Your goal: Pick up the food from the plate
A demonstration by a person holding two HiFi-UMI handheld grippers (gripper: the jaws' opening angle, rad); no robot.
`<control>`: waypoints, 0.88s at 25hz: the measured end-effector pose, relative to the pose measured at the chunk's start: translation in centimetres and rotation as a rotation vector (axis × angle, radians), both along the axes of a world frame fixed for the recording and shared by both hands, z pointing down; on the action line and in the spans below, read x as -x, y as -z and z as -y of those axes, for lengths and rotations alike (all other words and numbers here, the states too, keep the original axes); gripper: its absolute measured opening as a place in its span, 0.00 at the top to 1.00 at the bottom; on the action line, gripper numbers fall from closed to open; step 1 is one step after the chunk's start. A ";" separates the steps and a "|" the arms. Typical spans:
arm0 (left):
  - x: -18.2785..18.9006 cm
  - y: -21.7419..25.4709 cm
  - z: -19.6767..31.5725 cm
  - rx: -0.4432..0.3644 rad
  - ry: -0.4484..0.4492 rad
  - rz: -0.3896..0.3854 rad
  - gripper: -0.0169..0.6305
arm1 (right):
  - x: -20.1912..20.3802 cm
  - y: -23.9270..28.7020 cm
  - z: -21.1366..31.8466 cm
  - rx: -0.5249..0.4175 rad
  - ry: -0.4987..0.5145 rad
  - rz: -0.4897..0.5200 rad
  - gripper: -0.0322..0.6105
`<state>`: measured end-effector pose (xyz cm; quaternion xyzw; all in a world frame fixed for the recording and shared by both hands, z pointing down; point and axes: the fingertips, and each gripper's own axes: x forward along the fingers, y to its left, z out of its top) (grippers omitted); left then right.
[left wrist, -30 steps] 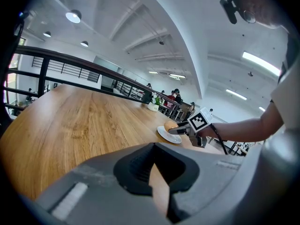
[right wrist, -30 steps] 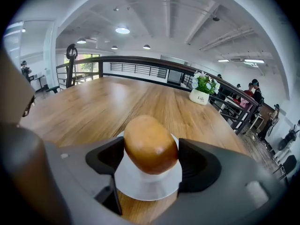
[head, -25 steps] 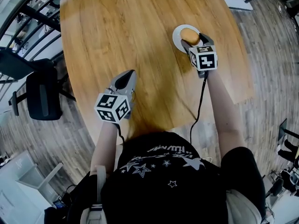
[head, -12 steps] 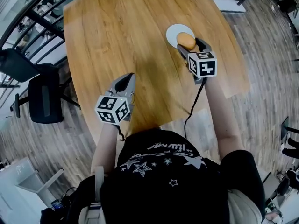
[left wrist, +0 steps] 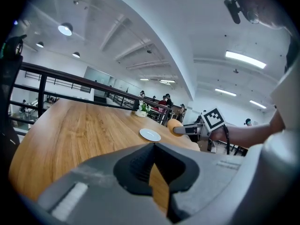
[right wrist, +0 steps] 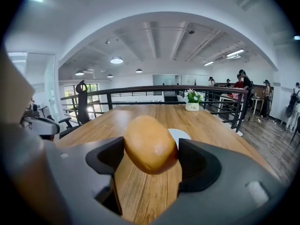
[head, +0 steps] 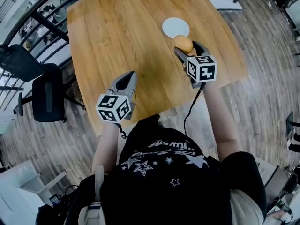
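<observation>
A golden-brown bread roll (head: pixel 184 43) hangs above the wooden table, clamped between the jaws of my right gripper (head: pixel 187 47). In the right gripper view the roll (right wrist: pixel 150 143) fills the gap between both pads. The small white plate (head: pixel 176 27) lies bare on the table just beyond the roll; it shows too in the left gripper view (left wrist: pixel 150 135) and behind the roll (right wrist: pixel 182 135). My left gripper (head: pixel 124 81) hovers over the table's near left part, its jaws closed together with nothing between them (left wrist: pixel 152 172).
The wooden table (head: pixel 122 36) ends close to my body and at the right. A black office chair (head: pixel 44 97) stands left of it, beside a dark railing (head: pixel 28 18). A white pot with a plant (right wrist: pixel 192 103) sits at the table's far end.
My right gripper has lifted the roll off the plate and drawn it back toward me; the plate is now bare. The left gripper has stayed in place.
</observation>
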<state>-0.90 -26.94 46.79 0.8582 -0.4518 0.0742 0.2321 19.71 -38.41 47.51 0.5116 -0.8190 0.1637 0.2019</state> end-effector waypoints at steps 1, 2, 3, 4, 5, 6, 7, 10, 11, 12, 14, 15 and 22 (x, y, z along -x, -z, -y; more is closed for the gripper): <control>-0.1 0.2 -0.7 -0.004 0.000 0.000 0.97 | 0.0 0.2 -0.9 -0.003 -0.005 0.013 0.38; -0.2 0.3 -1.4 -0.008 -0.002 0.002 0.97 | -0.1 0.3 -1.8 -0.005 -0.009 0.025 0.38; -0.3 0.5 -2.1 -0.012 -0.004 0.003 0.97 | -0.1 0.5 -2.7 -0.008 -0.014 0.036 0.38; -0.4 0.7 -2.8 -0.017 -0.007 0.004 0.97 | -0.2 0.7 -3.6 -0.011 -0.018 0.048 0.38; -0.5 0.9 -3.6 -0.021 -0.009 0.004 0.97 | -0.3 0.8 -4.6 -0.013 -0.022 0.058 0.38; -0.5 1.1 -4.5 -0.026 -0.009 0.005 0.97 | -0.2 1.0 -5.5 -0.016 -0.024 0.068 0.38; -0.4 1.2 -5.3 -0.030 -0.009 0.006 0.97 | 0.0 1.2 -6.4 -0.018 -0.025 0.076 0.38; 0.2 1.5 -7.9 -0.040 -0.002 0.009 0.97 | 0.8 1.5 -9.3 -0.022 -0.022 0.105 0.38; 0.3 1.5 -8.9 -0.042 0.001 0.010 0.97 | 1.1 1.5 -10.3 -0.023 -0.020 0.115 0.38; 0.5 1.6 -9.8 -0.045 0.004 0.010 0.97 | 1.4 1.5 -11.2 -0.024 -0.016 0.125 0.38; 0.7 1.5 -11.4 -0.048 0.013 0.012 0.97 | 1.8 1.5 -12.8 -0.026 -0.006 0.135 0.38; 0.7 1.5 -12.1 -0.049 0.018 0.013 0.97 | 2.0 1.4 -13.4 -0.024 0.001 0.138 0.38; 2.3 1.7 -15.3 -0.057 0.050 0.000 0.97 | 4.4 1.2 -16.9 -0.006 0.015 0.184 0.38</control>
